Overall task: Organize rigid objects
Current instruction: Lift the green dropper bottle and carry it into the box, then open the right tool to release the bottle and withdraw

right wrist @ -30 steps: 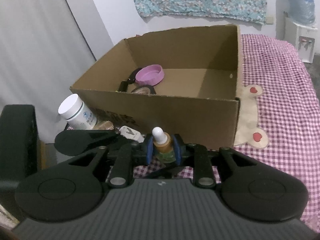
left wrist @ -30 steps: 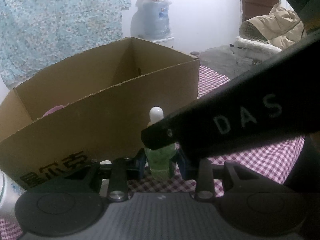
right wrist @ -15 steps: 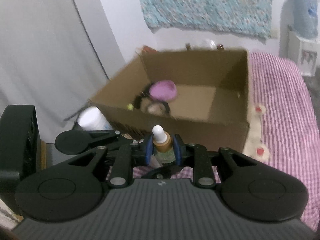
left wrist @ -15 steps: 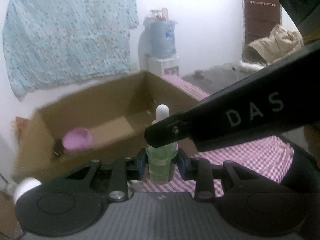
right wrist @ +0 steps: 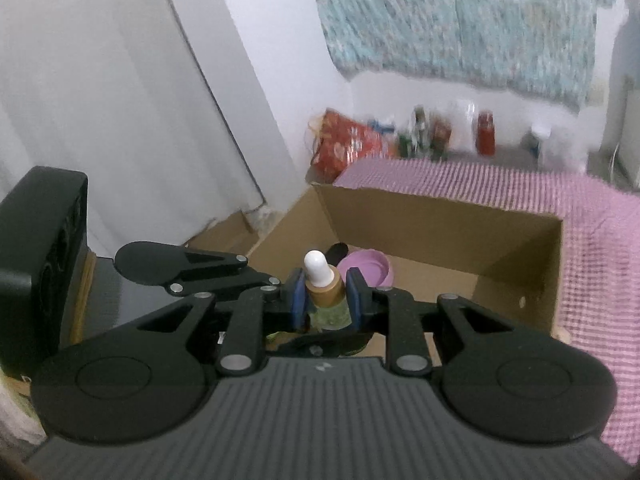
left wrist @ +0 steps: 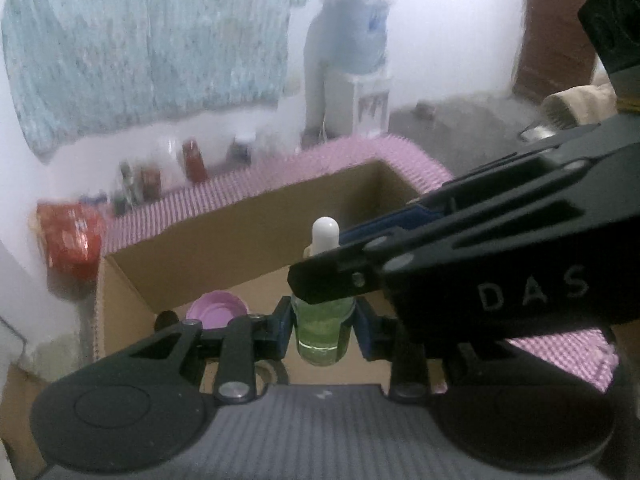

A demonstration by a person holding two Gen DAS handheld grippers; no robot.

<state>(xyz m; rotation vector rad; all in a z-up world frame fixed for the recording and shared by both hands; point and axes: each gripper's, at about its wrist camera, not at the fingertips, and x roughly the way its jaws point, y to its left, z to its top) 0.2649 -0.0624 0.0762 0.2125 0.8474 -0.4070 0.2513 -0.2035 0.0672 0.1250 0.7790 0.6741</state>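
My left gripper (left wrist: 323, 326) is shut on a green dropper bottle (left wrist: 322, 330) with a white bulb cap, held over the open cardboard box (left wrist: 224, 236). My right gripper (right wrist: 325, 300) is shut on a dropper bottle with a brown collar (right wrist: 325, 292) and white bulb, also above the cardboard box (right wrist: 440, 208). The right gripper's black arm (left wrist: 500, 264) crosses the left wrist view just in front of the green bottle. A purple lid (left wrist: 217, 311) lies on the box floor, also seen in the right wrist view (right wrist: 370, 266).
The box sits on a pink checked cloth (right wrist: 600, 248). A red bag (right wrist: 344, 146) and several small jars (right wrist: 484, 136) stand along the wall. A water dispenser (left wrist: 352, 52) stands behind. A black speaker (right wrist: 40, 248) is at the left.
Both grippers have risen with their bottles and moved forward over the box; I now look down into it, where before I faced its side wall.
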